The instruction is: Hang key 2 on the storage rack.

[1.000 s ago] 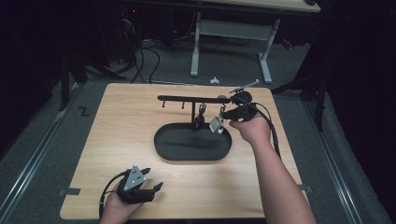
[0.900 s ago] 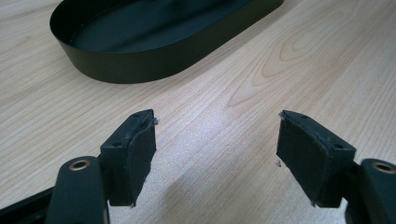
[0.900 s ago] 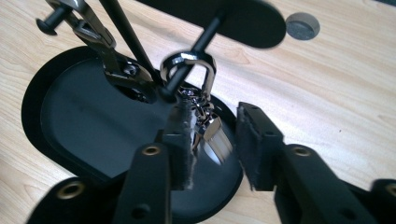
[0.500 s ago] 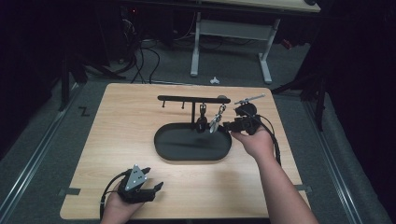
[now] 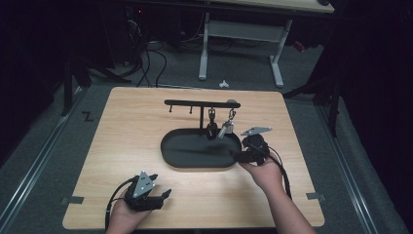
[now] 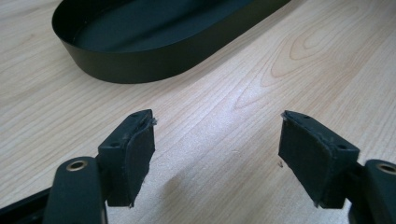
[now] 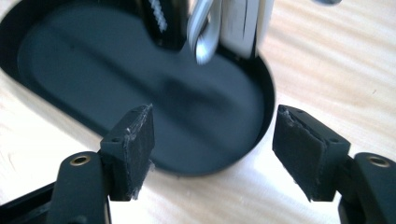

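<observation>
Black oval tray (image 5: 195, 158) at table (image 5: 122, 122) centre, under a rack (image 5: 202, 103) hung with a dark key fob (image 5: 211, 130) and a silver tag (image 5: 226, 129). At the tray's 3 o'clock rim, right gripper (image 7: 212, 140), jaws just opened wide, holding nothing. At the table's 7 o'clock, left gripper (image 6: 217, 158), jaws parted, nothing between, resting over bare wood.

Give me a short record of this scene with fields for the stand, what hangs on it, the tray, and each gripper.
stand: black T-shaped rack rising from the tray
hanging: dark keychain and silver keychain, side by side
tray: black oval tray on the wooden table
left gripper: open, holds nothing, near the table's front edge
right gripper: jaws just opening, nothing between them, at the tray's right end
</observation>
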Demonstrator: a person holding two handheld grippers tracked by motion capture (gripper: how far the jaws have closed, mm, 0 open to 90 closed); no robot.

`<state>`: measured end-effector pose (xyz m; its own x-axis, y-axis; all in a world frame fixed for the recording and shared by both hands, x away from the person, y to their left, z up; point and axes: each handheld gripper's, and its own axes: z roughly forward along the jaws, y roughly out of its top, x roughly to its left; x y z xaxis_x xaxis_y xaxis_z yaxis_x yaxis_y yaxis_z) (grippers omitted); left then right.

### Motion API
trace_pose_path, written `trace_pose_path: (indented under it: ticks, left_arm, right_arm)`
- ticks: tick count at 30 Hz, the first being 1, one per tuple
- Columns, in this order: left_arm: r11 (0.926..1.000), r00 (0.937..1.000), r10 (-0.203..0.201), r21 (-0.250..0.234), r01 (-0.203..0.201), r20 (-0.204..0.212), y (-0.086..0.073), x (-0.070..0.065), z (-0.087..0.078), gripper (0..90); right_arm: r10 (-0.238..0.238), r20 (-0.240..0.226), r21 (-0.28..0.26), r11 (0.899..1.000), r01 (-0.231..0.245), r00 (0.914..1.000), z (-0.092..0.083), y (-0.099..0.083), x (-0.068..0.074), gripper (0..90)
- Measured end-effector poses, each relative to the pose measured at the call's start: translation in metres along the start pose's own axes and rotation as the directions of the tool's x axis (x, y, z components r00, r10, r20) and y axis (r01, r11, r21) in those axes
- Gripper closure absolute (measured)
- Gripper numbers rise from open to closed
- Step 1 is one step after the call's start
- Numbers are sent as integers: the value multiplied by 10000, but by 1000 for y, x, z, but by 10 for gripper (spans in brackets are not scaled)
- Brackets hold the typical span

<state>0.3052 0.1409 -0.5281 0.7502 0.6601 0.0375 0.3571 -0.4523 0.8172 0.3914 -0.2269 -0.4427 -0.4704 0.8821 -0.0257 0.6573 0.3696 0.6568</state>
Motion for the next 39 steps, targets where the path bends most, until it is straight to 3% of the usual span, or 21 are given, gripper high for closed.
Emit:
trace_pose_path:
  ticks: [4, 10, 17, 19, 21, 23, 24, 26, 30, 33, 39]
  left_arm:
    - [10000, 10000, 71, 46, -71, 29, 1, -2, 1, 277]
    - [9996, 9998, -175, 198, 176, -13, 1, 0, 4, 280]
    - [9991, 9990, -434, -7, 434, 51, 2, -2, 1, 276]
    - [9991, 9990, -428, -65, 429, 94, 3, -6, 1, 273]
    - [9987, 9986, -477, -149, 480, 205, 5, -8, 1, 262]
    - [9980, 9976, -562, -273, 573, 401, 7, -11, 3, 253]
    - [9980, 9975, -563, -255, 574, 423, 7, -11, 4, 250]
    - [9984, 9978, -533, -168, 540, 391, 8, -13, 6, 244]
    - [9987, 9982, -489, -142, 494, 356, 7, -13, 6, 239]
    - [9986, 9979, -512, -128, 517, 403, 7, -11, 5, 238]
    - [9983, 9978, -531, -224, 540, 387, 5, -8, 1, 238]
  right_arm:
    - [-174, 143, -50, 9998, 175, 9997, 3, -25, 6, 262]
    - [-101, -300, -420, 9991, 88, 9995, 1, -66, 8, 232]
    - [151, -228, -1042, 9944, -174, 9996, -18, -122, 7, 155]
    - [350, -75, -1548, 9873, -358, 9994, -30, -148, 6, 146]
    - [406, -33, -2294, 9725, -402, 9992, -38, -165, 5, 149]
    - [794, -438, -2511, 9640, -878, 9959, -48, -163, 0, 146]
    - [858, -179, -2739, 9578, -874, 9962, -49, -163, -2, 144]
    - [862, 94, -2594, 9624, -808, 9962, -45, -162, -3, 140]
    - [627, 51, -2121, 9754, -602, 9980, -35, -163, -2, 103]
    - [729, -44, -2004, 9770, -723, 9973, -33, -164, -2, 96]
    - [703, 200, -2098, 9756, -645, 9973, -32, -161, -2, 96]
